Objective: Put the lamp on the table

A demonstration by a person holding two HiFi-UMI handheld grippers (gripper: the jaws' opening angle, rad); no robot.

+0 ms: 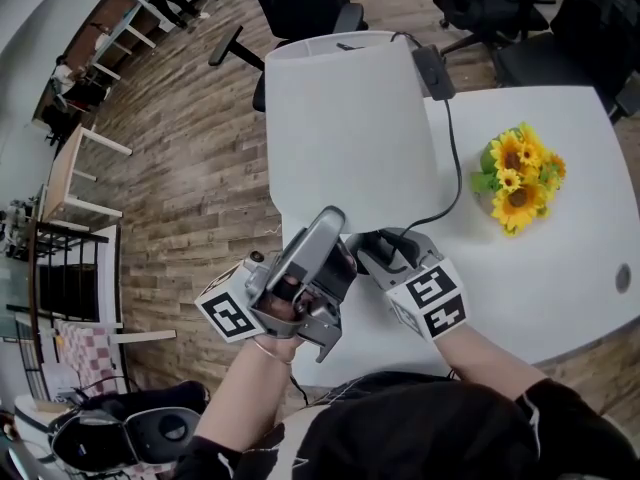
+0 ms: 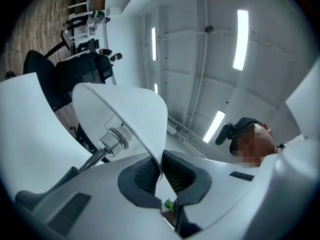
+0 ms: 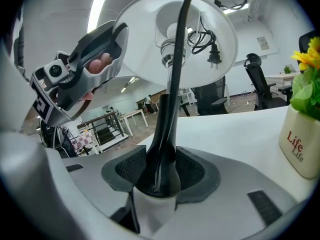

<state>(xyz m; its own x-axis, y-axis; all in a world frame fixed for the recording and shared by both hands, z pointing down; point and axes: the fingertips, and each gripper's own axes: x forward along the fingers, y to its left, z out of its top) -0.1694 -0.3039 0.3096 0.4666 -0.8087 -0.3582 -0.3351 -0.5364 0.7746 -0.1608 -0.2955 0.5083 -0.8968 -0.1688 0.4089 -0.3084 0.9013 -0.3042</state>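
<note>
The lamp's white shade (image 1: 345, 128) stands upright over the near left part of the white table (image 1: 560, 268). My left gripper (image 1: 335, 223) points up at the shade's lower rim and is shut on that thin rim (image 2: 161, 159); the bulb socket (image 2: 114, 141) shows inside the shade. My right gripper (image 1: 385, 246) is beside it under the shade, shut on the lamp's black stem (image 3: 167, 134), seen from below with the shade's inside (image 3: 145, 49) above. The lamp's black cord (image 1: 452, 158) trails over the table to its plug (image 1: 432, 73). The lamp's foot is hidden.
A pot of sunflowers (image 1: 520, 178) stands on the table right of the lamp, close in the right gripper view (image 3: 300, 144). Black office chairs (image 1: 500, 8) stand beyond the table. Wooden floor (image 1: 190, 168) lies left, with white desks (image 1: 75, 183).
</note>
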